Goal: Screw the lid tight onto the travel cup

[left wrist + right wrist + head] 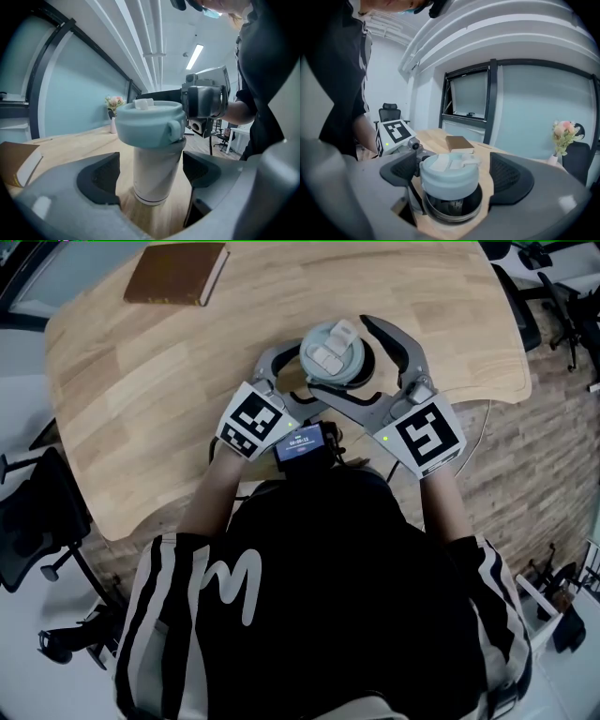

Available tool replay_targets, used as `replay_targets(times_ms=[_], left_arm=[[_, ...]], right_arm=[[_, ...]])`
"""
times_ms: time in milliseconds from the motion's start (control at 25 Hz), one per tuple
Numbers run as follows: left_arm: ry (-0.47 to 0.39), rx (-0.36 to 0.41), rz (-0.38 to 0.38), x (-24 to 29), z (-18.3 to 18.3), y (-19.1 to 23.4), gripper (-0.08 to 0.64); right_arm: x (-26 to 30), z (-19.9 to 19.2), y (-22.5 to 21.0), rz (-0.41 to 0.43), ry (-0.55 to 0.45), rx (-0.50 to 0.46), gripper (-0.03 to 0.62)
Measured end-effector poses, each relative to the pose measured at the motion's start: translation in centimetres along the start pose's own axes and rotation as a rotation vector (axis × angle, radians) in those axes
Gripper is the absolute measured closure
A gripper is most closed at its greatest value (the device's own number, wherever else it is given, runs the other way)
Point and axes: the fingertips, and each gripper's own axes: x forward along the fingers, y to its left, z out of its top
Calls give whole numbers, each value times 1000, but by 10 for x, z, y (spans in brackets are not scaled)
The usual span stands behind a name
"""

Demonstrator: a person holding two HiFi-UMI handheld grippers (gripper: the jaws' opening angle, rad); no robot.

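1. From the head view, we see the travel cup (pixel 333 357) standing on the wooden table (pixel 141 381), close to the edge by us. The left gripper (pixel 298 371) reaches round it from one side and the right gripper (pixel 345 357) from the other. A brown book (pixel 176 274) lies far off at the back of the table.
2. In the left gripper view, the white cup stands upright between the two jaws. The jaws are spread wide and do not touch it, so this claw holds nothing. The pale blue lid (pixel 147 124) sits on top of the cup. Pink flowers (pixel 114 102) stand behind.
3. In the right gripper view, the lid is between these jaws too. They are also wide apart, with gaps on both sides, so this claw is let go as well. The lid looks a bit crooked, and a dark metal rim shows under its near edge.
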Motion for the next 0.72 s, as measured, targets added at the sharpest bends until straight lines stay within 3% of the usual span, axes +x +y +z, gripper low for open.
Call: replay_targets(times_ms=[320,720], left_arm=[[2,7,-64,20,-3,-6,141],[10,12,-129,28,-5,-11,155]], right_arm=[[10,-11,6,111,38,-57,126],[16,-12,5,119,23,-65,137]])
